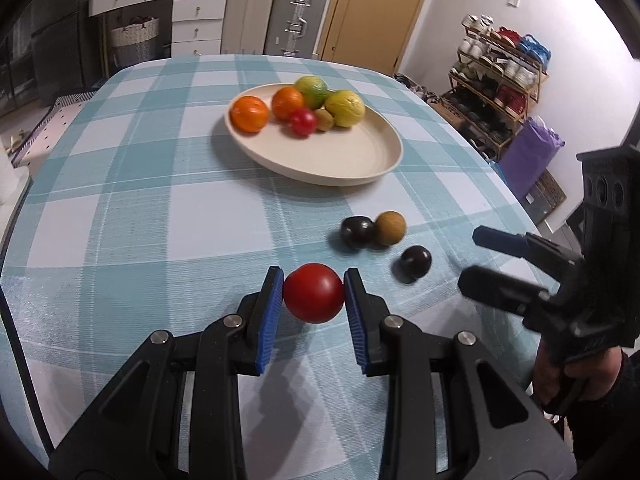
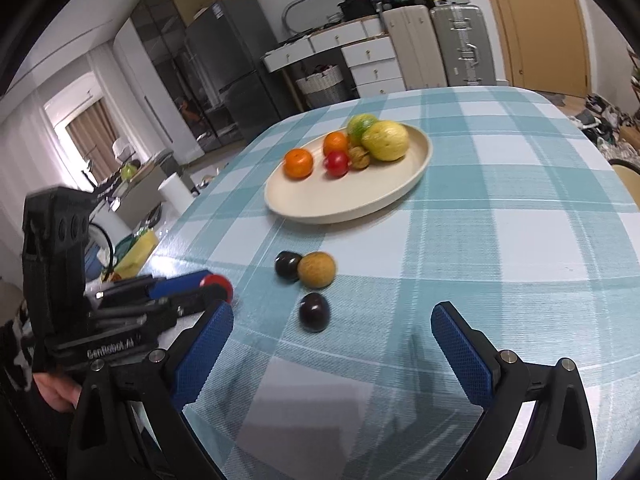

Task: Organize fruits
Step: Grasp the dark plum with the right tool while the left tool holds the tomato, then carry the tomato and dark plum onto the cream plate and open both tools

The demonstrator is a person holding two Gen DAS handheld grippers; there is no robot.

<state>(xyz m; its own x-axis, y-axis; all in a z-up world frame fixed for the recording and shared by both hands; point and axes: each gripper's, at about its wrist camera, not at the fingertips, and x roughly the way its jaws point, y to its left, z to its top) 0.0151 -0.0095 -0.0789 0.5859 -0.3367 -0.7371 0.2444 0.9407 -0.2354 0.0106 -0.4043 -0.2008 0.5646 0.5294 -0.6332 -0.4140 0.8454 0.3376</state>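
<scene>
Left gripper [image 1: 314,300] clamps the red tomato [image 1: 313,298] above the tablecloth [image 1: 160,200]; right gripper [image 2: 332,344] jaws wide apart, empty.

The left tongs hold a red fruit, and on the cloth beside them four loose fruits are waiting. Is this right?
Not quite. The left tongs do hold the red fruit, but three loose fruits wait: two dark plums and a brown round fruit. The left wrist view shows it.

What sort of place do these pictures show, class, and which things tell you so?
Most likely a lived-in home, a dining area: a table with a checked cloth bearing a fruit plate, a shoe rack, and a fridge beside suitcases.
</scene>
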